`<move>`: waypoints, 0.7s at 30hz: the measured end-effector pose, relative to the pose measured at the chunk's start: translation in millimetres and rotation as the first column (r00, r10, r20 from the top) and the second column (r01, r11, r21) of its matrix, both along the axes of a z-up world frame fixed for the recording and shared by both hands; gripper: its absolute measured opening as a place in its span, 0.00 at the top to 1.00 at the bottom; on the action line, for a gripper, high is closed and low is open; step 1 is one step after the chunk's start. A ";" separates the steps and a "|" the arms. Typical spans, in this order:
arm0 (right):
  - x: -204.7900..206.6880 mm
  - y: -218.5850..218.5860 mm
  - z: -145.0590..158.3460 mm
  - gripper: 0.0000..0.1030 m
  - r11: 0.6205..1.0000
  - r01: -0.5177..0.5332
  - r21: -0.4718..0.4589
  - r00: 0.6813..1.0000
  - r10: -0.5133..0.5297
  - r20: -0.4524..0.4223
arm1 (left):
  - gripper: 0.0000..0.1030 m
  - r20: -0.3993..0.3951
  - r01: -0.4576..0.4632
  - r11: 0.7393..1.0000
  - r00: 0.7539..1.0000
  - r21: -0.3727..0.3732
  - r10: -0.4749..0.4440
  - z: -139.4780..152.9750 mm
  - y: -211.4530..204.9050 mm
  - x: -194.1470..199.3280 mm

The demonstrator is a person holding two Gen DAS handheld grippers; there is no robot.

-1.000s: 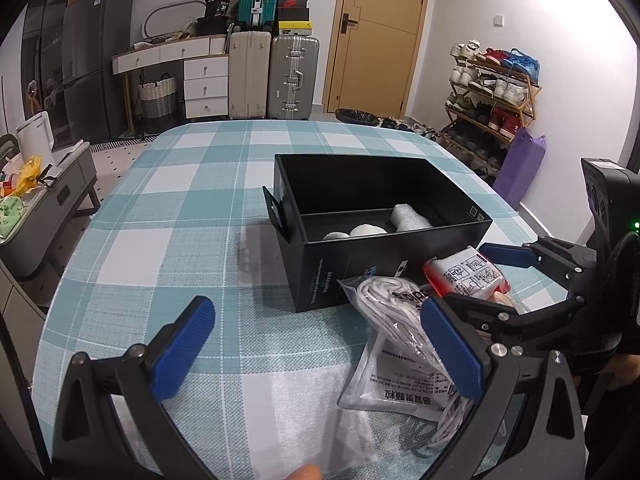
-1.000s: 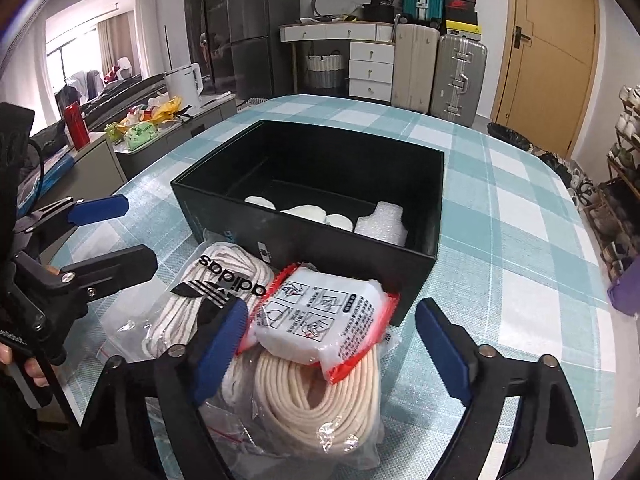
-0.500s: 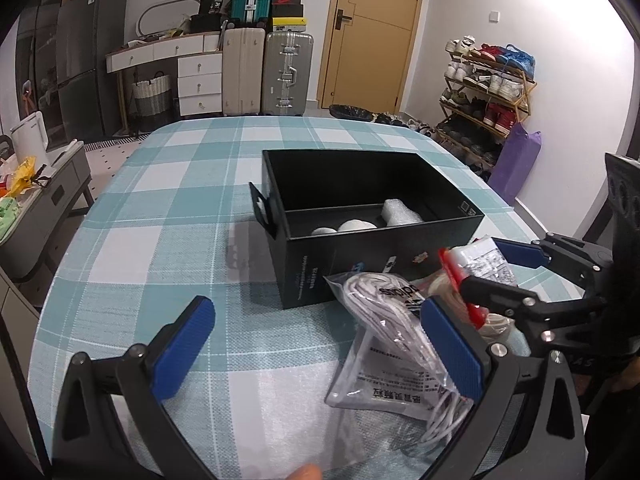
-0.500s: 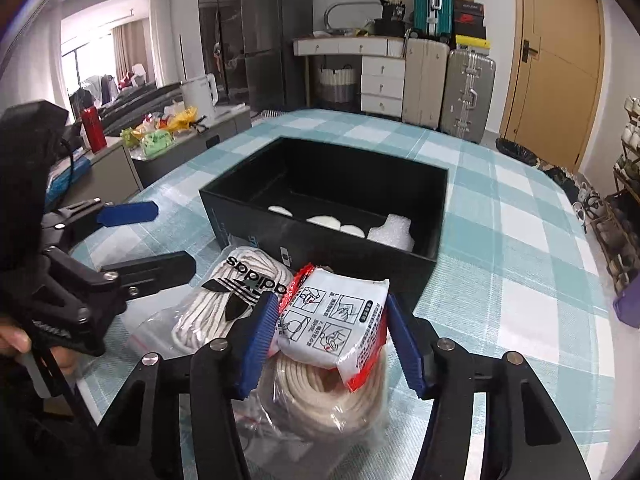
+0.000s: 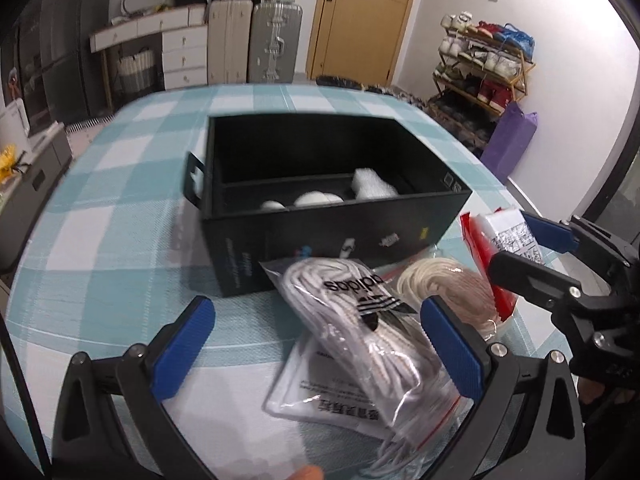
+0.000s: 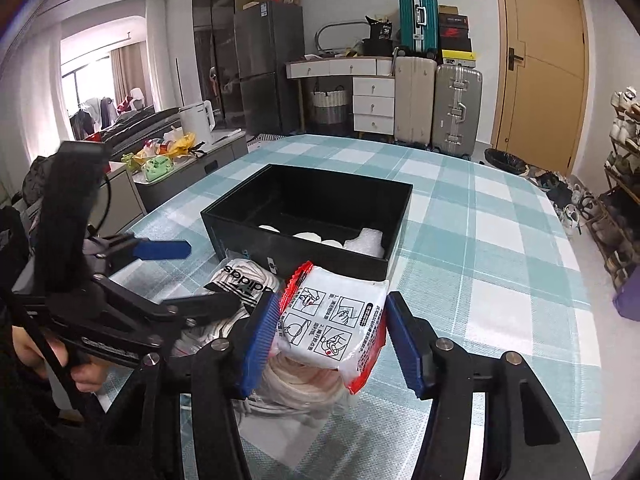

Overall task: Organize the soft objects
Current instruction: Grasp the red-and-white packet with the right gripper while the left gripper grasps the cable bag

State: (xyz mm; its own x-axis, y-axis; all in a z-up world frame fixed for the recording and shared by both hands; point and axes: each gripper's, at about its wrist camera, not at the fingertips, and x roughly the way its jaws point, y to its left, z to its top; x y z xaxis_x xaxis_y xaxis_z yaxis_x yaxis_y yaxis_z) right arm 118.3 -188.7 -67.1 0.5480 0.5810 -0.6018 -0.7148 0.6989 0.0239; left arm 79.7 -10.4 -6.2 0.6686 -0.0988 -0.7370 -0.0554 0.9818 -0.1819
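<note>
My right gripper [image 6: 330, 338] is shut on a white packet with red edges [image 6: 334, 322] and holds it lifted above a bagged coil of cream cord [image 6: 298, 386]. The packet also shows at the right of the left wrist view [image 5: 502, 240], above the cord coil [image 5: 448, 284]. My left gripper [image 5: 316, 350] is open and empty, low over the table, with a clear bag of white laces [image 5: 360, 312] marked adidas between its fingers. The black box [image 5: 332, 236] stands just beyond, holding white pads and a bubble-wrap piece [image 5: 372, 186].
The table has a teal and white checked cloth [image 6: 492, 248]. Suitcases [image 6: 436, 104], a drawer desk and a door stand beyond the far edge. A shoe rack [image 5: 484, 64] is on the right, a low cabinet [image 6: 188, 156] on the left.
My right gripper closed on the red-edged packet and lifted it off the cord coil. My left gripper moved slightly closer to the lace bag and stayed open.
</note>
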 end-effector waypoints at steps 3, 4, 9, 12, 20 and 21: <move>-0.2 -0.6 0.1 0.46 1.000 0.000 -0.001 1.000 0.000 -0.001 | 0.00 -0.015 0.015 1.000 1.000 -0.008 -0.015 -3.4 -4.1 1.6; 0.5 -0.3 -0.1 0.46 1.000 0.000 -0.001 1.000 0.000 -0.002 | 0.02 -0.011 0.024 1.000 1.000 -0.014 -0.025 -3.4 -5.1 1.2; 1.0 0.1 -1.5 0.46 1.000 -0.001 -0.004 1.000 0.001 -0.004 | 0.23 -0.004 0.062 0.997 0.998 -0.053 -0.062 -3.4 -6.4 -1.2; 0.2 -0.2 -1.5 0.46 1.000 -0.001 -0.005 1.000 0.001 -0.003 | 0.37 0.003 0.075 0.995 0.997 -0.071 -0.075 -2.9 -6.6 -3.5; 0.4 1.0 -2.1 0.46 1.000 -0.006 -0.005 1.000 0.006 -0.004 | 0.62 0.019 0.077 0.994 0.997 -0.073 -0.075 -0.2 -1.6 -8.8; -0.1 0.9 -2.0 0.46 1.000 -0.007 -0.006 1.000 0.007 -0.002 | 0.64 0.022 0.072 0.995 0.997 -0.075 -0.070 -0.3 -0.7 -9.1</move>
